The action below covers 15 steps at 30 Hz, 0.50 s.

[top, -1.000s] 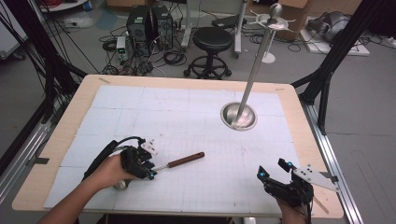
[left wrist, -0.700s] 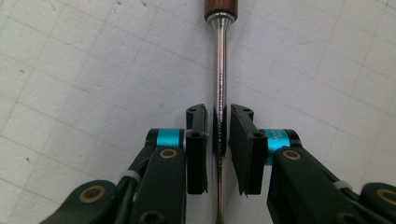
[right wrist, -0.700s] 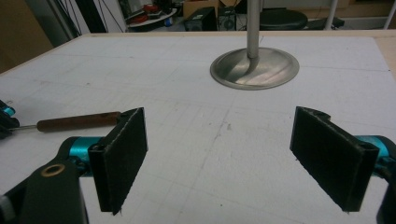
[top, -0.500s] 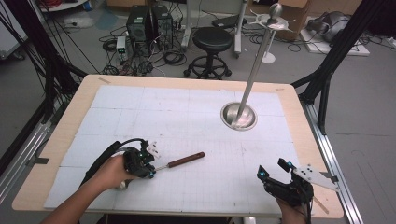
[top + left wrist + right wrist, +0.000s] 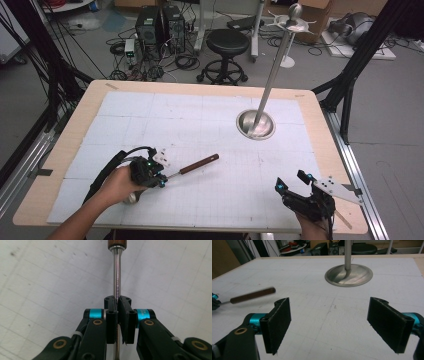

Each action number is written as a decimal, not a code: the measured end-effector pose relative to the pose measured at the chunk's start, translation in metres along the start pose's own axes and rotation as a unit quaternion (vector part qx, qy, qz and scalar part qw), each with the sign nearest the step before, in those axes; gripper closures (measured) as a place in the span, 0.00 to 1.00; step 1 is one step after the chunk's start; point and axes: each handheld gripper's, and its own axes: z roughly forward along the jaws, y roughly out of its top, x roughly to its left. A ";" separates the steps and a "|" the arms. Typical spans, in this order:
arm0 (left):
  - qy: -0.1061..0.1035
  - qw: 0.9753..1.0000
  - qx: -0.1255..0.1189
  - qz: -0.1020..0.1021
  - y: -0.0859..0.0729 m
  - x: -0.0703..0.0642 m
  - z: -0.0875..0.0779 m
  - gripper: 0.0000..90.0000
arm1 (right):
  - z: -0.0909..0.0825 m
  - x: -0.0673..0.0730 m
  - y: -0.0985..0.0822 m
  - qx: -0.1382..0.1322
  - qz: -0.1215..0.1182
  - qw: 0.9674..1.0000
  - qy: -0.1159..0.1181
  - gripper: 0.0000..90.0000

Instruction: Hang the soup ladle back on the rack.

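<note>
- At the near edge of the tabletop point(image 5: 75, 150), toward its right corner, the right tongs point(image 5: 291, 184) rest in a hand with their jaws spread wide and nothing between them. In the right gripper view the two black pads point(image 5: 277, 322) stand far apart over bare white grid, which suggests this hand is simply waiting.
- At the near left, the left tongs point(image 5: 161, 179) have just been closing, and now pinch the thin metal shaft of a wooden-handled tool point(image 5: 192, 166). In the left gripper view the shaft runs straight between the two pads point(image 5: 127, 317), which press it from both sides, low on the metal and well short of the wood.
- Gripping the slim shaft rather than the thicker handle probably leaves the handle free, and keeps the tool in line with the tongs.
- The tool lies left of the tabletop's middle. Its long axis slants from the tongs, near and left, up to the dark brown handle point(image 5: 199, 164), which points away and to the right. Whether its working end is lifted off the surface cannot be told.
- Farther back, right of centre, a round metal base point(image 5: 256, 125) sits on the tabletop with a tall pole point(image 5: 272, 75) leaning up from it.
- Beyond the tabletop's far edge stand a black stool point(image 5: 227, 47) and cabled equipment on the floor.
</note>
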 end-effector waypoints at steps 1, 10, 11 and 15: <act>0.002 1.000 -0.012 -0.003 0.000 0.001 -0.003 0.94 | 0.000 0.000 0.000 -0.001 -0.002 1.000 0.000 0.20; 0.017 0.995 -0.094 -0.032 -0.013 0.004 -0.031 0.94 | 0.001 0.001 0.000 -0.001 0.000 1.000 0.002 0.20; 0.016 0.994 -0.106 -0.037 -0.015 0.003 -0.033 0.94 | 0.001 0.002 0.000 0.000 0.001 1.000 0.002 0.20; 0.022 0.988 -0.146 -0.047 -0.019 0.002 -0.045 0.94 | 0.002 0.003 0.000 0.002 -0.001 1.000 0.004 0.20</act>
